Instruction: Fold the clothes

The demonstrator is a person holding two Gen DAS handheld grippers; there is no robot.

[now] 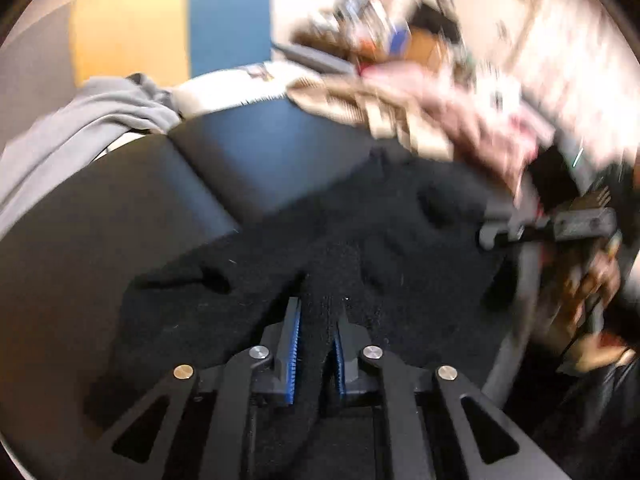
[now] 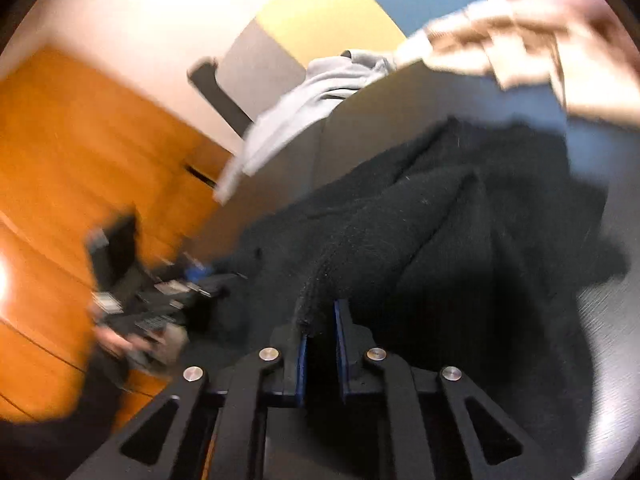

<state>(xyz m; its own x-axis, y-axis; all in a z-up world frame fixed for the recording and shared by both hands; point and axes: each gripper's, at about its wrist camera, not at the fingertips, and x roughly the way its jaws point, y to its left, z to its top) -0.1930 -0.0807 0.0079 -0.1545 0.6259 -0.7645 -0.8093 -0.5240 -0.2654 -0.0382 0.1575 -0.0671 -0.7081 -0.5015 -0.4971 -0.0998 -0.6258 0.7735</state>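
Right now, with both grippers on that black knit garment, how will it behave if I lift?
The black knit garment probably flops: it already sags in deep folds. Its fuzzy surface likely resists slipping from the left gripper and right gripper. It looks thick, so perhaps fairly heavy.

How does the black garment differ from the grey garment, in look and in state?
The black garment is dark and fuzzy; the grey garment is pale and smooth.
The black one is pinched by both the left gripper and the right gripper; no gripper touches the grey one.
The black one lies near the cameras, while the grey one lies at the far edge, partly hanging off.
Both are unfolded and rumpled.
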